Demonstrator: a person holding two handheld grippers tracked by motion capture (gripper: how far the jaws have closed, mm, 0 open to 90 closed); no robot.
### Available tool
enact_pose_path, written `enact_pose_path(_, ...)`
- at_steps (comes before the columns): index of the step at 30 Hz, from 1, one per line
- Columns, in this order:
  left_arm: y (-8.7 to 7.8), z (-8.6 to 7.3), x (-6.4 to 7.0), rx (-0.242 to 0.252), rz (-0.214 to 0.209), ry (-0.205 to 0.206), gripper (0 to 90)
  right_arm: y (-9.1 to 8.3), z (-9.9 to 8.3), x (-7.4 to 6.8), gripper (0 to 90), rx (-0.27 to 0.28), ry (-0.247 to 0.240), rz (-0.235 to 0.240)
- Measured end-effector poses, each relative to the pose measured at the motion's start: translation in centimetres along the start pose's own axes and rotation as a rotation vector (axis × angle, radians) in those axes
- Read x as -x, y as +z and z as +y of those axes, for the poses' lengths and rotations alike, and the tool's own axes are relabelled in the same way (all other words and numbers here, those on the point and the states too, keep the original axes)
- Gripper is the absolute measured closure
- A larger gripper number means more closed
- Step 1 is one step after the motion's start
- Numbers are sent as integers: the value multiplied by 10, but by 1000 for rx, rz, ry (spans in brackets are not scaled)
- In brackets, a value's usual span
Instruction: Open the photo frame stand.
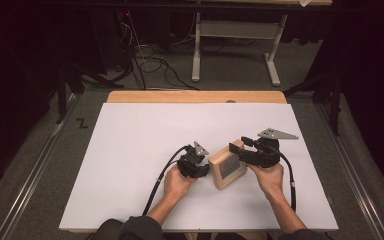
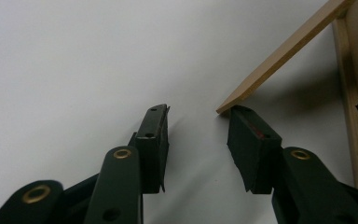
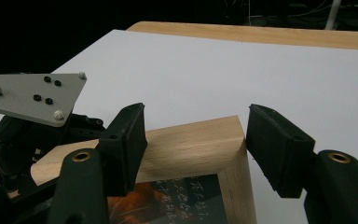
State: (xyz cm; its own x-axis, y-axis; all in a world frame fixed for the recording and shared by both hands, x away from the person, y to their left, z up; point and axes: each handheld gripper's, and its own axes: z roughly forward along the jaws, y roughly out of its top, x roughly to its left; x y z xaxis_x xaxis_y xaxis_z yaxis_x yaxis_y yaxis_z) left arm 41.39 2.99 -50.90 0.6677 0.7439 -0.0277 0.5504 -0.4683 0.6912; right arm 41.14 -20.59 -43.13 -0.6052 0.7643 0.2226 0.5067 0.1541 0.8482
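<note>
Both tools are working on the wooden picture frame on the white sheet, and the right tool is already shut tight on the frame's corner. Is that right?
Not quite. In the right gripper view the right tool is open: its jaws stand apart on either side of the corner of the wooden picture frame, not clamped on it. The rest holds; the left tool is at the frame too, on the white sheet.

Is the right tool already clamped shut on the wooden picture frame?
No: in the right gripper view the right tool straddles the light wooden picture frame corner, its jaws apart with a gap beside the frame.
</note>
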Motion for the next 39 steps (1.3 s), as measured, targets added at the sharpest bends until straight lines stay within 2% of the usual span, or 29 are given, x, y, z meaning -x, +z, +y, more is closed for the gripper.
enact_pose_path(12,-1,-1,-1,1,1,-7,559,5,4,1,371,-19,-4,-2)
enact_pose_path(22,0,-1,-1,4,1,-13,555,11,7,0,364,-49,14,-2)
enact_pose_path(24,-1,-1,-2,4,2,-10,553,12,8,0,364,-47,-1,-1)
enact_pose_path(32,-11,-2,1,9,3,11,531,-1,9,0,351,-41,-19,7)
enact_pose_path(39,-28,-8,7,6,-7,39,498,-15,1,8,351,-38,-44,20)
